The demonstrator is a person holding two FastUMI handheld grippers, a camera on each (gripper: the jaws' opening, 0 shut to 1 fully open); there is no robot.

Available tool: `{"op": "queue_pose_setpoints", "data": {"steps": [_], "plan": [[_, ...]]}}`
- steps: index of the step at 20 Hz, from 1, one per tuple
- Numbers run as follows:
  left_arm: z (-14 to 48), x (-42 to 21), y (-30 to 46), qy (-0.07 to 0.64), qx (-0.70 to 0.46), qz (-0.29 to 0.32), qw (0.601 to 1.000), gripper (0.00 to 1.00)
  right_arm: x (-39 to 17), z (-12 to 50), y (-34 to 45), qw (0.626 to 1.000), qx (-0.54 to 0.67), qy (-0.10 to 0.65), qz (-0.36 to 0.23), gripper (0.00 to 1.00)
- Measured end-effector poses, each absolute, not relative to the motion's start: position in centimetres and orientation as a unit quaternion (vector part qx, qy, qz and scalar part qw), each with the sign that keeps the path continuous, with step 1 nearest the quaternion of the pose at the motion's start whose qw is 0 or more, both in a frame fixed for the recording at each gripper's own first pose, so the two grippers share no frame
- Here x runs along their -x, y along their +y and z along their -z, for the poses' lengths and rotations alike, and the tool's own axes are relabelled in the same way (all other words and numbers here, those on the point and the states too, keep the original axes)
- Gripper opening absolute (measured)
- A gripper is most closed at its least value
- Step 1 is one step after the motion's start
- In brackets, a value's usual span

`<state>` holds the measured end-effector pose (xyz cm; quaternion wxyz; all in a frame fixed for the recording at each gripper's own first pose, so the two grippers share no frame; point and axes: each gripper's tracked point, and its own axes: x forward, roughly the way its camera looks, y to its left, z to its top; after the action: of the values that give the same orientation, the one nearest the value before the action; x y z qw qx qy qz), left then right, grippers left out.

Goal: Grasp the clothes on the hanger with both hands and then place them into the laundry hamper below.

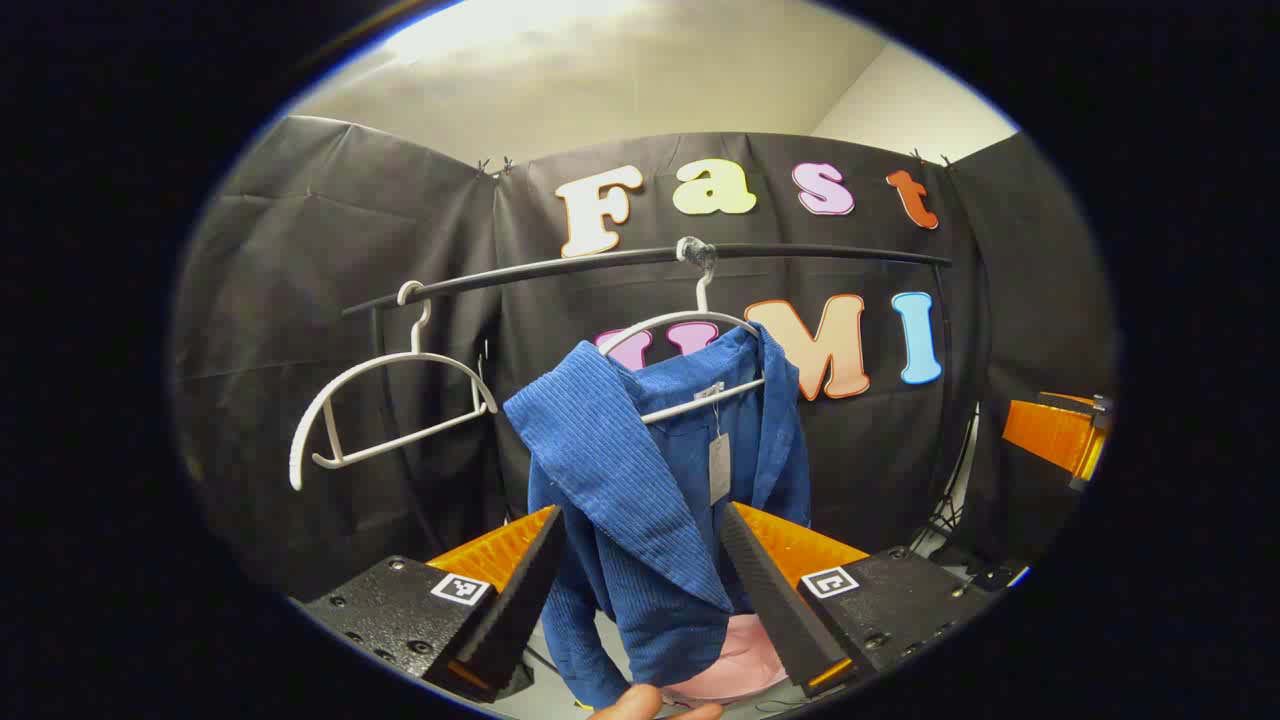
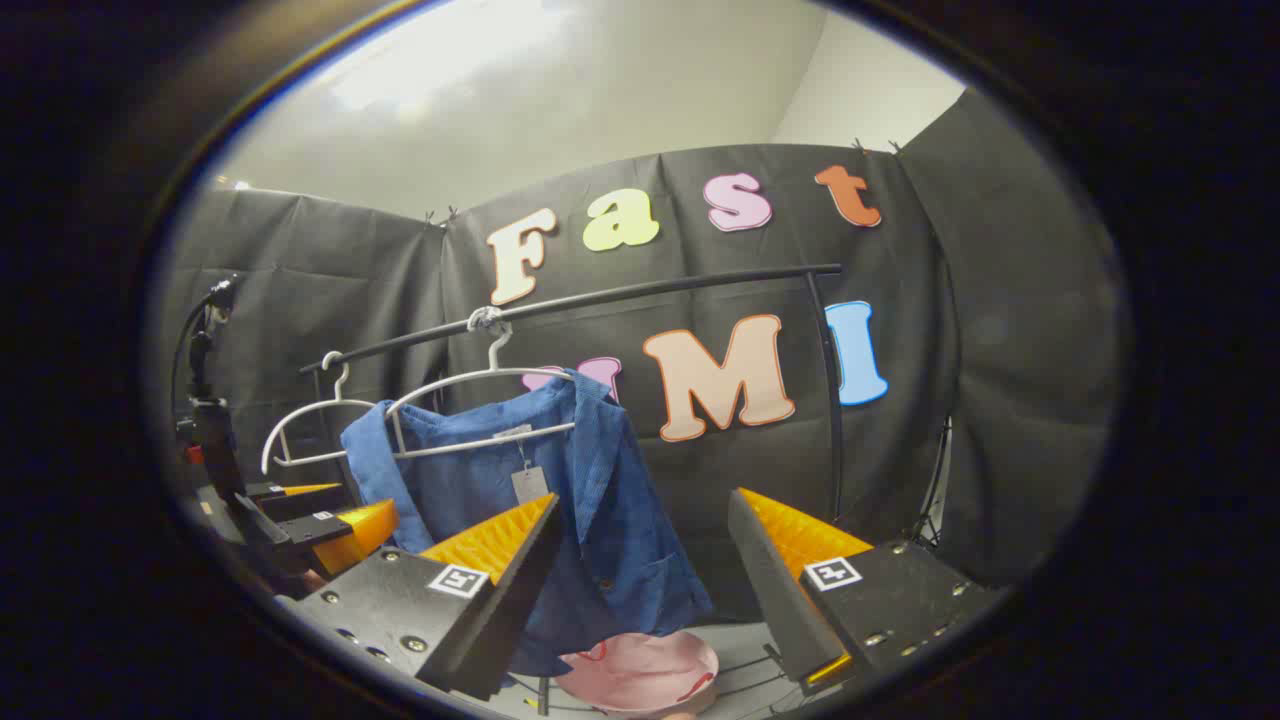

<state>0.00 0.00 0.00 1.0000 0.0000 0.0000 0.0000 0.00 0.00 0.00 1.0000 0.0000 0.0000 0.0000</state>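
Note:
A blue corduroy shirt (image 1: 640, 500) with a paper tag hangs on a white hanger (image 1: 700, 395) from the black rail (image 1: 800, 250). My left gripper (image 1: 642, 515) is open, its fingers on either side of the shirt's front; I cannot tell whether they touch it. The pink hamper (image 1: 725, 670) sits below the shirt. In the right gripper view the shirt (image 2: 600, 500) hangs left of centre on its hanger (image 2: 470, 380) above the hamper (image 2: 640, 670). My right gripper (image 2: 645, 500) is open, its left finger in front of the shirt's lower half. The left gripper (image 2: 320, 525) shows by the shirt's left edge.
An empty white hanger (image 1: 385, 400) hangs on the rail left of the shirt, also seen as the empty hanger (image 2: 300, 440). The rail's upright post (image 2: 830, 400) stands at the right. Black cloth walls close in behind and on both sides. A thumb (image 1: 640, 702) shows at the bottom edge.

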Motion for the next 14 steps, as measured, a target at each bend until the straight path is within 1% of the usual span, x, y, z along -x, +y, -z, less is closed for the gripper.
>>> {"op": "queue_pose_setpoints", "data": {"steps": [3,4,5,8,10,11,12,13,14], "plan": [[0.3,0.2,0.1,0.008,0.0,-0.004,1.0,1.0,-0.3,0.2,0.2,1.0,0.0,0.005,-0.006,0.99],[0.3,0.2,0.3,0.006,-0.002,-0.005,1.0,0.97,-0.4,0.4,0.2,1.0,0.001,0.008,-0.008,0.99],[0.3,0.3,0.3,0.005,-0.004,-0.007,1.0,1.0,-0.5,0.4,0.3,1.0,0.003,0.01,-0.011,0.99],[0.2,0.3,0.2,0.003,-0.003,-0.005,1.0,1.0,-0.7,0.9,0.8,1.0,0.003,0.016,-0.021,0.99],[0.2,0.4,0.0,0.001,-0.002,-0.003,1.0,0.97,-0.7,0.9,0.7,1.0,0.006,0.015,-0.022,0.99],[0.3,0.4,-0.1,0.003,-0.005,-0.002,1.0,1.0,-0.7,0.9,0.8,1.0,0.008,0.014,-0.024,0.99],[0.4,0.4,-0.1,0.003,-0.005,0.0,1.0,0.97,-0.8,1.0,1.0,0.999,0.009,0.015,-0.027,0.99],[0.5,0.4,-0.2,0.005,-0.006,0.001,1.0,1.0,-0.9,1.2,1.0,0.999,0.008,0.017,-0.028,0.99],[0.7,0.4,-0.3,0.007,-0.005,0.003,1.0,0.99,-0.9,1.4,1.0,0.999,0.007,0.021,-0.029,0.99]]}}
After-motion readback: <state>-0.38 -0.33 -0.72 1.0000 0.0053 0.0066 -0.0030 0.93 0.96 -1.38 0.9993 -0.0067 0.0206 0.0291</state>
